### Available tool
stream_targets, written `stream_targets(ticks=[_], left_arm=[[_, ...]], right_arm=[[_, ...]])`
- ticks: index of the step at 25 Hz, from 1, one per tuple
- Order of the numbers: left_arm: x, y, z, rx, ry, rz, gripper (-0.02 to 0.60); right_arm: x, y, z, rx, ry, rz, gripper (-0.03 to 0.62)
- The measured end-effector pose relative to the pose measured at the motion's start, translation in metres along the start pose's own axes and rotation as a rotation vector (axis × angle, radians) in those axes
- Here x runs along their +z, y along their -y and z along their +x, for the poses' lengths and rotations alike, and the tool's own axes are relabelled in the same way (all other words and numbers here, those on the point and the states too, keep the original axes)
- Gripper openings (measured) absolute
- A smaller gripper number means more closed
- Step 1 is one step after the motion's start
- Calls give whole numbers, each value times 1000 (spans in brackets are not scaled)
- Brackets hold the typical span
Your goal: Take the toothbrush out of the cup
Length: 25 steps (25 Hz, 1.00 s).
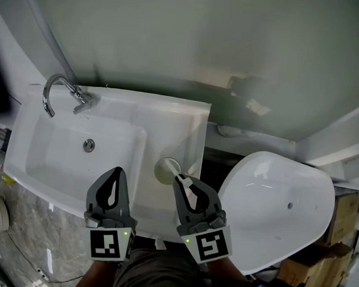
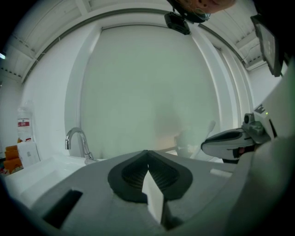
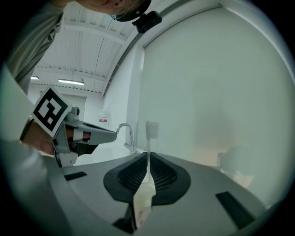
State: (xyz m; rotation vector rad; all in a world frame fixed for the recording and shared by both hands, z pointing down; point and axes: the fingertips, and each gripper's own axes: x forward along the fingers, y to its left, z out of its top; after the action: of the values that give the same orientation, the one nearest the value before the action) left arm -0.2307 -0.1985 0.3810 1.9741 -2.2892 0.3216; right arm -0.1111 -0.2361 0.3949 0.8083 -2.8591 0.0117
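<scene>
Nearest the lens, the right gripper (image 3: pixel 147 156) has its 2 fingers (image 3: pixel 166 175) pressed together on the thin neck of the toothbrush (image 3: pixel 148 143). The brush stands upright, bristles on top, with its handle running down between them. From above, this gripper sits just beside the rim of the white cup (image 1: pixel 165 169) on the ledge of the sink (image 1: pixel 60 158). Whether the handle's lower end is clear of the cup I cannot tell. The left gripper (image 2: pixel 147 154) has its fingers closed on nothing and hangs over the sink's front, apart from the cup. To lift well, I would carry the brush straight up and upright until its end is above the rim, and only then sideways. A slanted pull could catch the wall and tip the cup. The pinch is on a narrow neck, so firm pressure matters.
</scene>
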Motion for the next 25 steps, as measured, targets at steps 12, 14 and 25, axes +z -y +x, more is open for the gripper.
stream_targets(ticks=[12,14,25], left_arm=[[90,13,-6,-36,180,24,15],[106,13,-7,-37,215,36,15],[144,11,0,-36,302,48,15]], right_arm=[[110,14,-13,-45,185,-53,28],[128,16,-14,-57,211,-69,28],[176,29,-8,-93,289,-130,28]])
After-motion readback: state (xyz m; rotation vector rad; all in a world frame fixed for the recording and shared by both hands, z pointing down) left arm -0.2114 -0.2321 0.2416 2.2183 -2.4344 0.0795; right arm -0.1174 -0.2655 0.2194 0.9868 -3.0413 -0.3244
